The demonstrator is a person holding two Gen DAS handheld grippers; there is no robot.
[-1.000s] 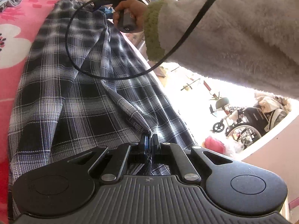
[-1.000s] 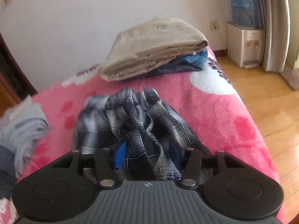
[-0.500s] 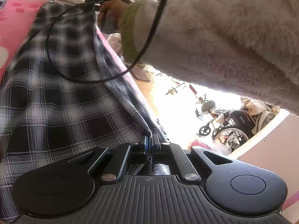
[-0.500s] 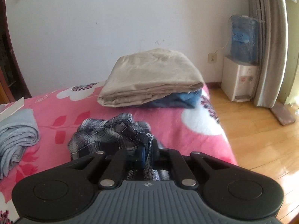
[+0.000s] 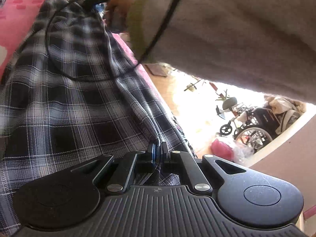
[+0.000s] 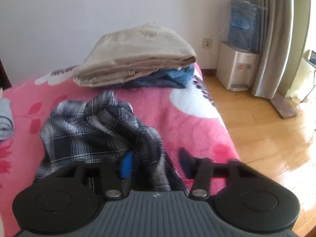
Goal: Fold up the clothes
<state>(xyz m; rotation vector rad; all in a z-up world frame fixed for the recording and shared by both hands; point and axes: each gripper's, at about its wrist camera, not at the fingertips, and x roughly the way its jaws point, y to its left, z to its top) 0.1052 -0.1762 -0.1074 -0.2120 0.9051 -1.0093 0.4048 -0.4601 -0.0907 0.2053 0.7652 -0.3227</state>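
Half a second back the right gripper (image 6: 156,161) was being kept pinched on the plaid garment (image 6: 94,134); now its jaws are opening, and a bunched fold of the cloth is lying between the spread fingers without being pressed by the pads. Ahead of this gripper the crumpled end of the garment is being left heaped on the pink floral blanket (image 6: 177,114). Farther ahead, a folded beige garment (image 6: 136,59) is being carried on top of folded blue clothing (image 6: 173,77). Off to the right of the gripper, a water dispenser (image 6: 239,59) is standing against the wall beside a curtain (image 6: 274,39).

Seen from the left wrist, the left gripper (image 5: 157,151) is being held closed on an edge of the plaid garment (image 5: 69,102), with the cloth being stretched away forward. Above and ahead of it, a fleece sleeve (image 5: 237,29) is crossing the view, trailed by a black cable (image 5: 158,33); the hand (image 5: 116,7) at its end is blurred. A wheelchair (image 5: 254,124) is showing far right.
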